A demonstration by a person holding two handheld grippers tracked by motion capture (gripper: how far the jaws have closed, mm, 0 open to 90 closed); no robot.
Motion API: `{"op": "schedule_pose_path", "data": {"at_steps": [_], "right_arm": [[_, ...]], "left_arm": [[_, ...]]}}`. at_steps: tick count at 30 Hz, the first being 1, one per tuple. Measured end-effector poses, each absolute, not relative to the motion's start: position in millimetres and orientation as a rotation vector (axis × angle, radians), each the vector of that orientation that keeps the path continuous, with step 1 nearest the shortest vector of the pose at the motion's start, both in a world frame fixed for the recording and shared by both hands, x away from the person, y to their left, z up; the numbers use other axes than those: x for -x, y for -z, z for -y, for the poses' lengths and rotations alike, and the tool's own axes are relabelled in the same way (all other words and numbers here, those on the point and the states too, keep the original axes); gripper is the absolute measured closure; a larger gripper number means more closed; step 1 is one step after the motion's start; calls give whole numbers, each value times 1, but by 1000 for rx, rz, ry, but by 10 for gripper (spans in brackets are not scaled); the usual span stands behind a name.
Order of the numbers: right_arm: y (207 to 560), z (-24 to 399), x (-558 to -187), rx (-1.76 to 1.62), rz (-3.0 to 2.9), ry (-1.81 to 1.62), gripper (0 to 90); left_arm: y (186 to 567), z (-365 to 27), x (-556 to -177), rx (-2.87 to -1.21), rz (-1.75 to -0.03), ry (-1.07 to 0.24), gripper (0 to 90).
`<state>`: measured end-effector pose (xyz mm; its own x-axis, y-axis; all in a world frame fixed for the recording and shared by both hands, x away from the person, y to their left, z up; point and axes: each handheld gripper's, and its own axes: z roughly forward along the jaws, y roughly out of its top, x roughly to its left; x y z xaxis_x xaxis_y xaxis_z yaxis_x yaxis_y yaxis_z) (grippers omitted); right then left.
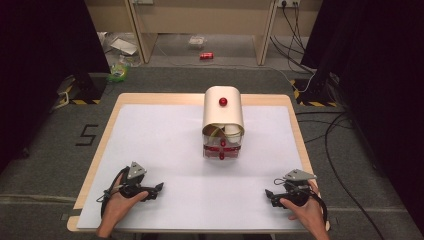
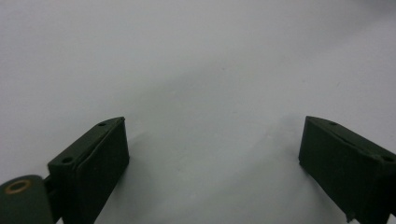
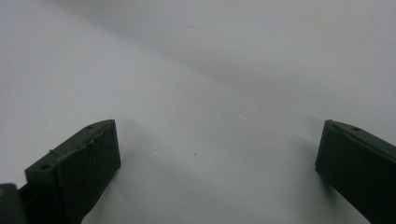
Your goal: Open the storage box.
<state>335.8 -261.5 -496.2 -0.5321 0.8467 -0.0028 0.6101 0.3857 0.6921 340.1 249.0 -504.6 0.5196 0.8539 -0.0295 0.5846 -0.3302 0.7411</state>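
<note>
Cream rounded-top container (image 1: 223, 117), perhaps a breadbox, on smooth white tabletop (image 1: 165, 150).

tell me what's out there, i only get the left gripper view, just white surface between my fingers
Observer: A cream box with a rounded lid stands mid-table, toward the far edge.
Operator: anything on the box
Observer: A red knob sits on its lid, and the clear front below shows items I can't identify.
Operator: where's the other gripper
Observer: The right gripper rests near the table's right front corner, open, holding nothing, like your left gripper.
</note>
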Motion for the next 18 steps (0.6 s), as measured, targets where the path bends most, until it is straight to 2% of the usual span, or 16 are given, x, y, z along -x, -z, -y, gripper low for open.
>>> {"op": "schedule_pose_path", "data": {"at_steps": [4,6,7,8,9,10,12,13,14,18], "right_arm": [[496,262,-336,-1268,-2292,-921,7],[495,262,-336,-1262,-2289,-922,36],[493,263,-336,-1247,-2280,-942,177],[492,263,-336,-1246,-2277,-956,222],[492,263,-336,-1246,-2277,-956,222],[489,262,-336,-1224,-2273,-993,128],[488,260,-335,-1202,-2263,-999,190],[488,260,-335,-1202,-2263,-999,190],[485,256,-335,-1165,-2263,-1026,145],[481,249,-335,-1124,-2251,-1050,157]], "left_arm": [[505,-249,-340,-2047,-1169,-483,76],[505,-249,-340,-2046,-1168,-482,76],[505,-249,-340,-2047,-1169,-482,76],[505,-249,-340,-2047,-1169,-482,76],[505,-249,-340,-2047,-1169,-482,76],[505,-249,-340,-2047,-1169,-482,76],[505,-249,-340,-2047,-1169,-482,76],[505,-249,-340,-2047,-1169,-482,76],[505,-249,-340,-2046,-1168,-482,76],[505,-249,-340,-2046,-1168,-483,76]]}}
